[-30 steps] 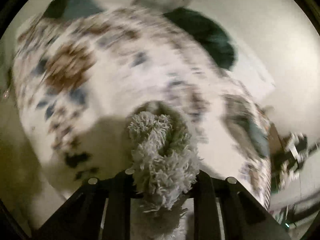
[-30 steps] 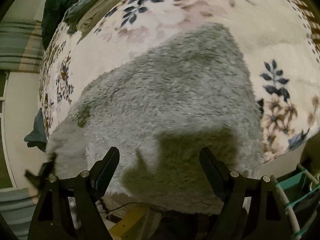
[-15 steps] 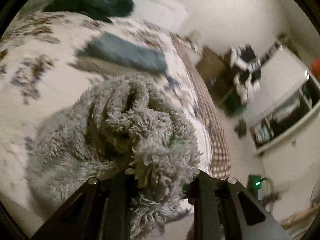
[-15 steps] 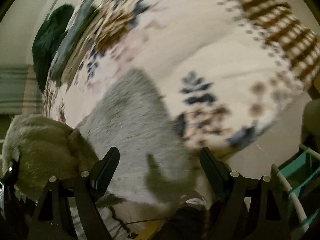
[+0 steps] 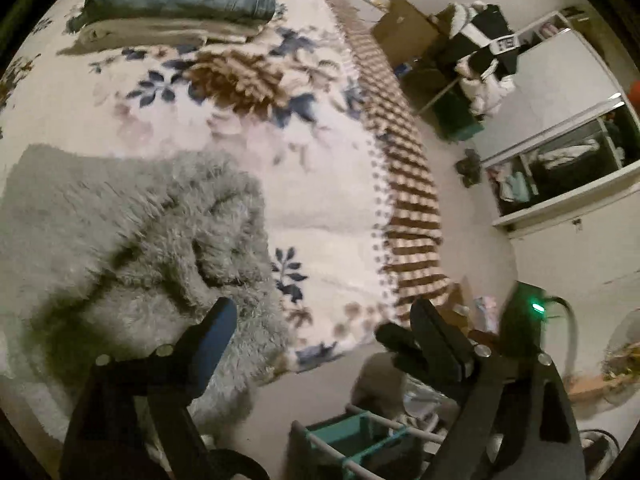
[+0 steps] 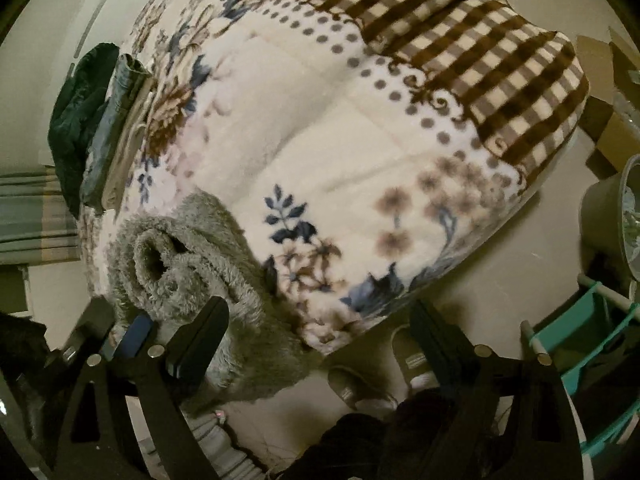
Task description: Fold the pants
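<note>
The fluffy grey pants (image 5: 132,240) lie bunched and partly folded at the near edge of the bed (image 5: 328,208), one end hanging over it. Both the left gripper (image 5: 324,320) and right gripper (image 6: 320,320) are wide open, holding nothing. Squaring up the bundle seems left.

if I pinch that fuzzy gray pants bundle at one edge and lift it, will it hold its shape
Probably not. The gray pants lie in soft, sagging folds, so they would likely droop and unroll. The shaggy pile should grip well rather than slip. The bundle overhangs the floral blanket's edge, so a push could slide it off.
</note>
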`<state>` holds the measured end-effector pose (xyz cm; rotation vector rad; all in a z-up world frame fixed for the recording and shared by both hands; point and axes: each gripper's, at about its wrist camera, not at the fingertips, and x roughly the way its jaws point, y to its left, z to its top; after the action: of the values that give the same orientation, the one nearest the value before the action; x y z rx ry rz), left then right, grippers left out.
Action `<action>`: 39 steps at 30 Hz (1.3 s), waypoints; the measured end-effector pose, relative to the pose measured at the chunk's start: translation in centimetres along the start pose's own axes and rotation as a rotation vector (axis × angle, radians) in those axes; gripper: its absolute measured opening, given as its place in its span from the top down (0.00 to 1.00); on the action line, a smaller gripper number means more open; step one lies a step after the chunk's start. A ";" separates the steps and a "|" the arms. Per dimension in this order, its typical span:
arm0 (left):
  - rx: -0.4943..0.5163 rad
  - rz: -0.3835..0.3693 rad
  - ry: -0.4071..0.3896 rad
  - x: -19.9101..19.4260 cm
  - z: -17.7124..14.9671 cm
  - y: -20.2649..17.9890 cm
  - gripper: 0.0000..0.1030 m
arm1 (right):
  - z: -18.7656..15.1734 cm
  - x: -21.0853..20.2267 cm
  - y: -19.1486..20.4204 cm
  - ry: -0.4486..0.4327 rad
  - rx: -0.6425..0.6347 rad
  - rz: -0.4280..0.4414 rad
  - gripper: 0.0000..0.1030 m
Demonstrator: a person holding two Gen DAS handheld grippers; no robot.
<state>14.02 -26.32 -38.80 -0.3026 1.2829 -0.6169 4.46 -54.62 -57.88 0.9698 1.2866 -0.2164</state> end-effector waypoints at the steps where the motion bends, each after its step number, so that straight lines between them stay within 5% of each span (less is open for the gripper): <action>1: -0.007 0.005 -0.013 -1.3 0.0 0.6 0.14 | 0.1 -0.1 0.3 0.000 -0.004 0.014 0.09; 4: -0.061 0.104 -0.074 -5.3 0.6 5.1 0.14 | 0.7 0.0 2.3 0.010 -0.039 0.077 0.09; 9: -0.231 0.374 -0.089 -8.7 1.2 16.0 0.14 | 0.6 2.7 8.4 0.077 -0.162 0.209 0.09; 13: -0.263 0.469 -0.037 -6.5 1.3 20.9 0.14 | -0.4 5.6 11.7 0.114 -0.248 0.207 0.09; 17: -0.255 0.463 -0.003 -4.0 1.5 21.3 0.14 | -1.5 9.3 14.1 0.174 -0.358 0.053 0.10; 18: -0.251 0.465 -0.004 -3.8 1.6 21.2 0.14 | -1.7 9.9 14.3 0.175 -0.365 0.036 0.16; 19: -0.245 0.460 -0.005 -3.4 1.7 21.1 0.14 | -1.8 10.2 14.2 0.171 -0.366 0.015 0.46; 20: -0.245 0.454 -0.006 -3.2 1.8 21.0 0.14 | -2.1 10.2 14.2 0.164 -0.381 -0.012 0.88; 25: -0.251 0.406 0.013 -1.9 2.3 20.6 0.14 | -2.0 5.8 10.3 0.048 -0.285 -0.115 0.92; 28: -0.230 0.419 0.021 -1.3 2.4 19.8 0.14 | -1.2 5.4 6.1 0.137 -0.112 -0.063 0.92; 30: -0.229 0.417 0.023 -1.1 2.4 19.6 0.14 | -1.4 6.1 5.8 0.215 -0.106 -0.109 0.91; 33: -0.244 0.410 0.030 -1.1 2.4 19.6 0.14 | -1.3 5.6 6.4 0.209 -0.089 -0.089 0.84; 35: -0.235 0.415 0.033 -1.1 2.4 19.6 0.14 | -1.0 4.1 6.7 0.126 -0.068 -0.046 0.41; 37: -0.226 0.418 0.032 -1.1 2.4 19.5 0.14 | -0.8 2.7 7.3 0.033 -0.074 0.030 0.13; 39: -0.223 0.418 0.033 -1.0 2.4 19.5 0.14 | 0.1 3.8 8.6 0.043 -0.115 0.087 0.10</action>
<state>21.19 -10.33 -47.79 -0.1978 1.3973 -0.1243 11.20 -48.11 -57.04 0.9337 1.2786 -0.0541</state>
